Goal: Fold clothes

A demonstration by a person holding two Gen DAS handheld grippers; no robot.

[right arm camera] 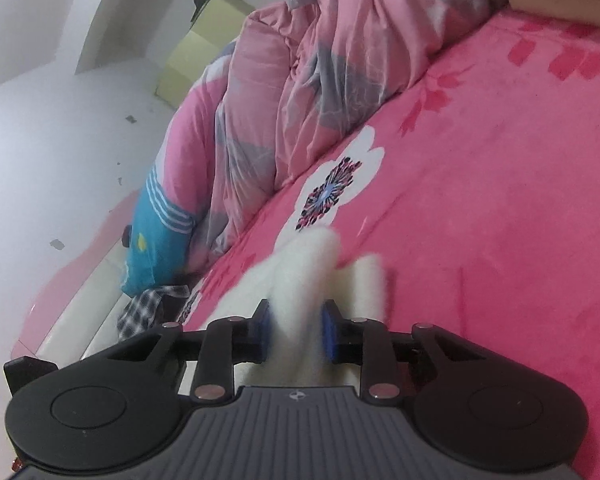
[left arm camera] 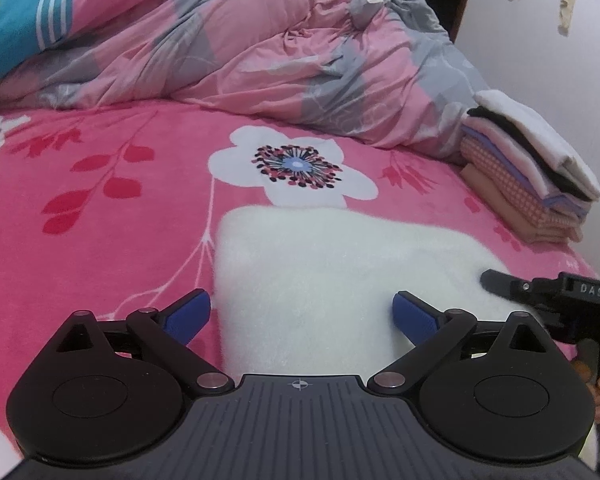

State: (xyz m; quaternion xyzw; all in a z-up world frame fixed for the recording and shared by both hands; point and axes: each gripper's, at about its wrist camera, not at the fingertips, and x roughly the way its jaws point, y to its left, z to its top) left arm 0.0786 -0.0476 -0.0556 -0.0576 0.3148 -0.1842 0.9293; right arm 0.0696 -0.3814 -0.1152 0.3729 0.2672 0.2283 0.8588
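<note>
Right gripper [right arm camera: 296,330] pinches a bunched edge of the fluffy white garment [left arm camera: 332,280], which lies on the pink floral bedspread [left arm camera: 100,220]; left gripper [left arm camera: 302,316] hangs wide apart over its near edge, holding nothing. Risk: thick pile slips from the pads, or lifting one-sided skews the fold. Farther right, a stack of folded clothes [left arm camera: 540,184]; only writing legible is "DAS" on the right gripper.

The bed [left arm camera: 100,240] has a hot-pink cover printed with red leaf sprigs and a white flower whose centre is blue, ringed with dark and pink dots. The garment [left arm camera: 320,280] is plain fluffy white. The quilt [left arm camera: 240,48] is pale pink with grey patches. The pillow [left arm camera: 16,12] is teal with white stripes and a yellow spot. The stack [left arm camera: 540,184] shows white, black, lilac, orange check and tan layers. Both grippers are black with blue pads [left arm camera: 188,316]. A black-and-white checked cloth [right arm camera: 140,312] lies by the bed edge.
</note>
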